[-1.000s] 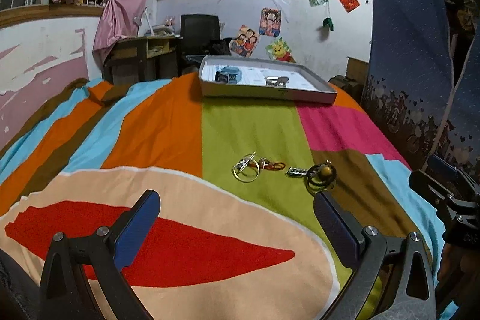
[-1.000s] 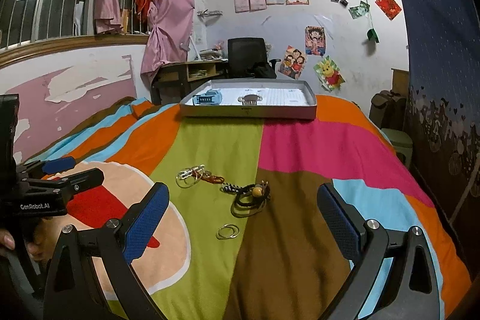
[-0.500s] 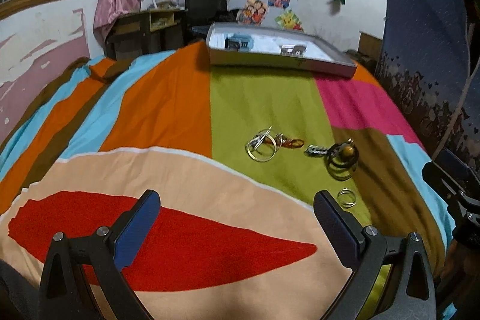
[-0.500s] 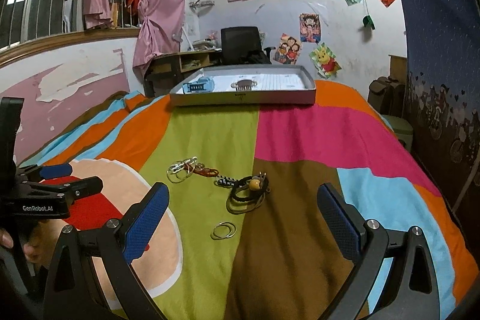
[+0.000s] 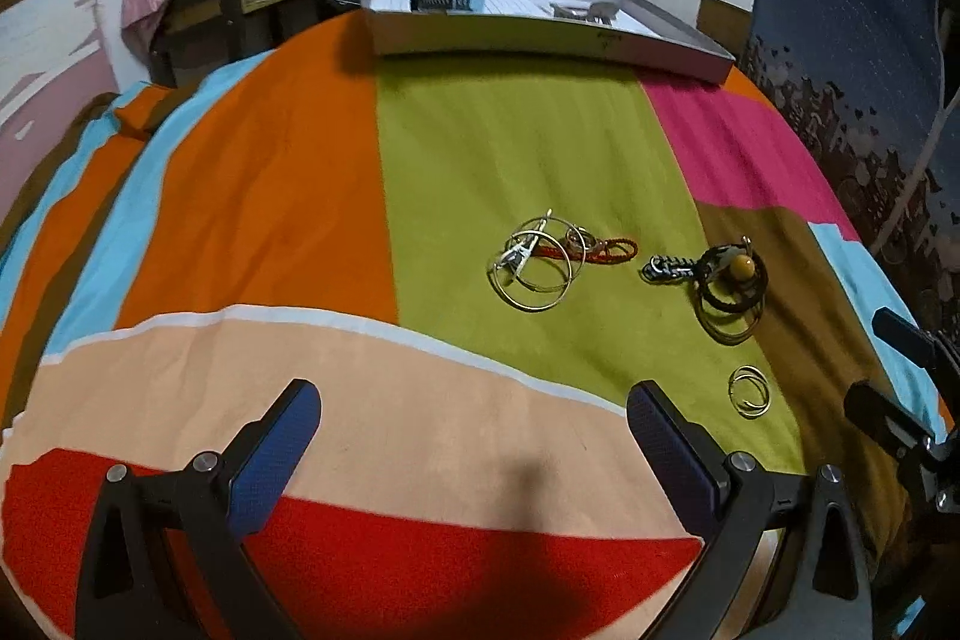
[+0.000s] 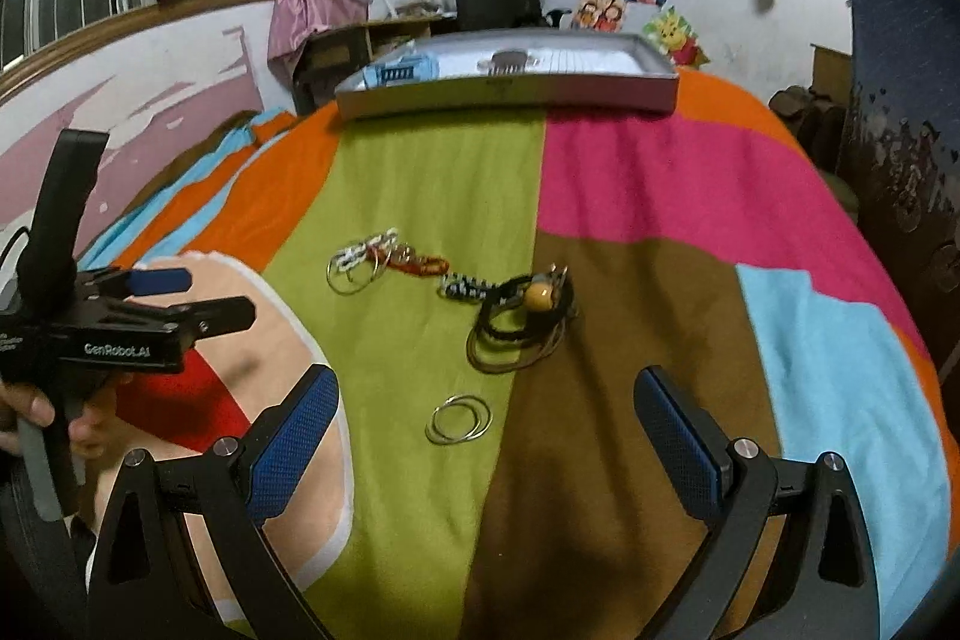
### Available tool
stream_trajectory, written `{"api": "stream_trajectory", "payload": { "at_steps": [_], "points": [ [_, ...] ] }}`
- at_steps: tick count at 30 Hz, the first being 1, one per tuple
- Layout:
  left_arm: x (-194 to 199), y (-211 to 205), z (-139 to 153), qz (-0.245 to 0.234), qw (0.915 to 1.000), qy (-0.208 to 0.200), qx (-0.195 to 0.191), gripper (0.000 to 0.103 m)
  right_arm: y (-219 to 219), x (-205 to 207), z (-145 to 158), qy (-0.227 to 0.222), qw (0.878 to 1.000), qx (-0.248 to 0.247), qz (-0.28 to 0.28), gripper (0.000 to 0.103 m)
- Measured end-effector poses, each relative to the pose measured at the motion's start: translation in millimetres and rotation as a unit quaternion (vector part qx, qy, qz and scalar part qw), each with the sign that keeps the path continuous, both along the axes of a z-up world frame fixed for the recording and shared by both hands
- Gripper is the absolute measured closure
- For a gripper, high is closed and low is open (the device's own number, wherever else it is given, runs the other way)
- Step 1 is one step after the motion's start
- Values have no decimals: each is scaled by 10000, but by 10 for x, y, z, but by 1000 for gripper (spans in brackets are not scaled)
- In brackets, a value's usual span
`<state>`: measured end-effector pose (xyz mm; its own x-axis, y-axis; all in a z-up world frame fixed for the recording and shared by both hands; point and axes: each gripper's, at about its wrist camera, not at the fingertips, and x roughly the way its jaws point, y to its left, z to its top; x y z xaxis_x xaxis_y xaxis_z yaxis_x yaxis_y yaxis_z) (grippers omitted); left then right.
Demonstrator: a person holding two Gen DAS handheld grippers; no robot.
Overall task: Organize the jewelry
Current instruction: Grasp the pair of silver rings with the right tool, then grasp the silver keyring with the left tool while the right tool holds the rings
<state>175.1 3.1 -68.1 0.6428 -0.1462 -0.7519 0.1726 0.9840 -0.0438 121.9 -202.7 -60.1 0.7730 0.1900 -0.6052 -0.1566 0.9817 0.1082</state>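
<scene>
- Left gripper [image 5: 471,421] spread wide, holding nothing; right gripper [image 6: 486,409] just as wide, equally empty.
- On the striped bedspread [image 6: 630,196]: one pair of small silver rings [image 6: 459,419], one black cord bundle with amber bead [image 6: 523,310], one large silver hoop cluster [image 5: 537,262].
- Rings look light, stiff, slippery; pinch across the rim.
- One grey tray [image 6: 510,91] waits far off.

A bed with a bright patchwork cover [image 5: 480,148] carries everything. At its far edge sits a flat grey tray [image 6: 510,97]. Near the middle lie thin hoops with an orange cord [image 5: 543,259], dark bangles with a yellow bead [image 6: 522,319], and a small pair of rings [image 6: 459,419] nearest the front edge.
</scene>
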Motion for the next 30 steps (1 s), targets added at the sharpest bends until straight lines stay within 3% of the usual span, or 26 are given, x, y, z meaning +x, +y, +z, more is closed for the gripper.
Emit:
{"api": "stream_trajectory", "payload": {
  "at_steps": [4, 6, 8, 14, 18, 22, 30],
  "points": [
    [77, -5, -102, -99, 9998, 111, -94, 0, 83, 97, -120, 186, 9998, -87, 79, 7],
    [124, -7, -146, -145, 9997, 175, -119, 0, 94, 146, -181, 306, 9994, -63, 119, 14],
    [166, 1, -179, -187, 9995, 204, -162, 0, 136, 210, -263, 462, 9988, -75, 172, 29],
    [273, -44, -226, -407, 9986, 222, -240, 0, 294, 347, -454, 832, 9959, -229, 252, 52],
    [329, -102, -262, -523, 9982, 226, -202, 1, 327, 388, -524, 955, 9949, -278, 183, 60],
    [401, -156, -282, -608, 9978, 198, -194, 2, 383, 455, -573, 989, 9945, -284, 169, 77],
    [585, -211, -328, -705, 9972, 59, -233, 10, 434, 640, -621, 978, 9951, -60, 156, 77]
  ]
}}
